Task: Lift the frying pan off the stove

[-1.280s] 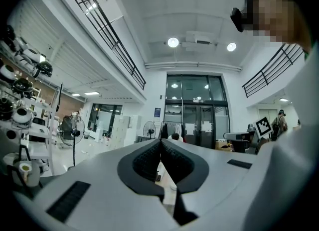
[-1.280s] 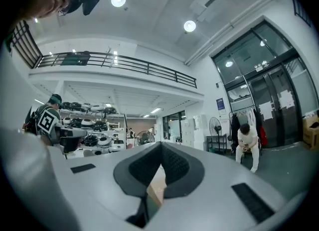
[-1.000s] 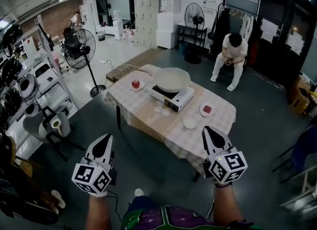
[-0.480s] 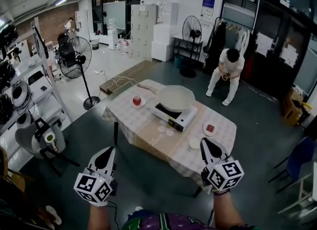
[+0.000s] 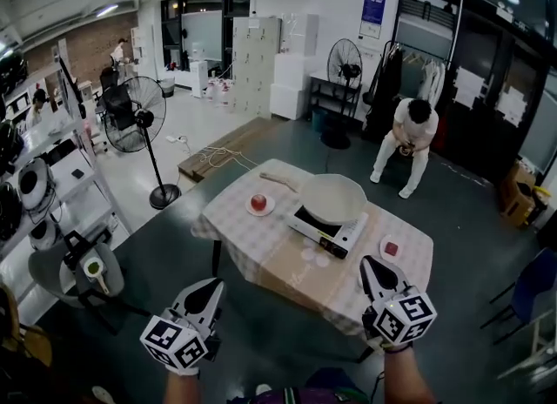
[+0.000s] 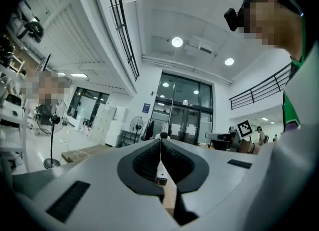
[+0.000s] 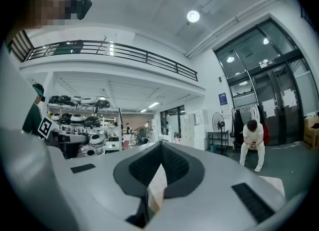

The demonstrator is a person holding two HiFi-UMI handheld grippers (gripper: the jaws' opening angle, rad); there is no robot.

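Note:
In the head view a white frying pan (image 5: pixel 334 198) with a wooden handle pointing left sits on a portable stove (image 5: pixel 327 227), on a table with a checked cloth (image 5: pixel 252 235). Both grippers hang low in front of me, well short of the table and apart from the pan. My left gripper (image 5: pixel 211 286) is shut with nothing in it, its jaws meeting in a line in the left gripper view (image 6: pixel 160 144). My right gripper (image 5: pixel 366 262) is also shut and empty, and its own view (image 7: pixel 160 145) looks across the room above the table.
A plate with a red apple (image 5: pixel 258 204) lies left of the stove, a plate with a red item (image 5: pixel 391 248) to its right, and small white discs (image 5: pixel 314 257) in front. A standing fan (image 5: pixel 144 103), shelves (image 5: pixel 35 167), a chair (image 5: pixel 83 272) and a seated person (image 5: pixel 409 138) surround the table.
The table with the pan has shifted lower and rightward in the head view. Both grippers sit lower in the frame. Their jaws have stayed shut.

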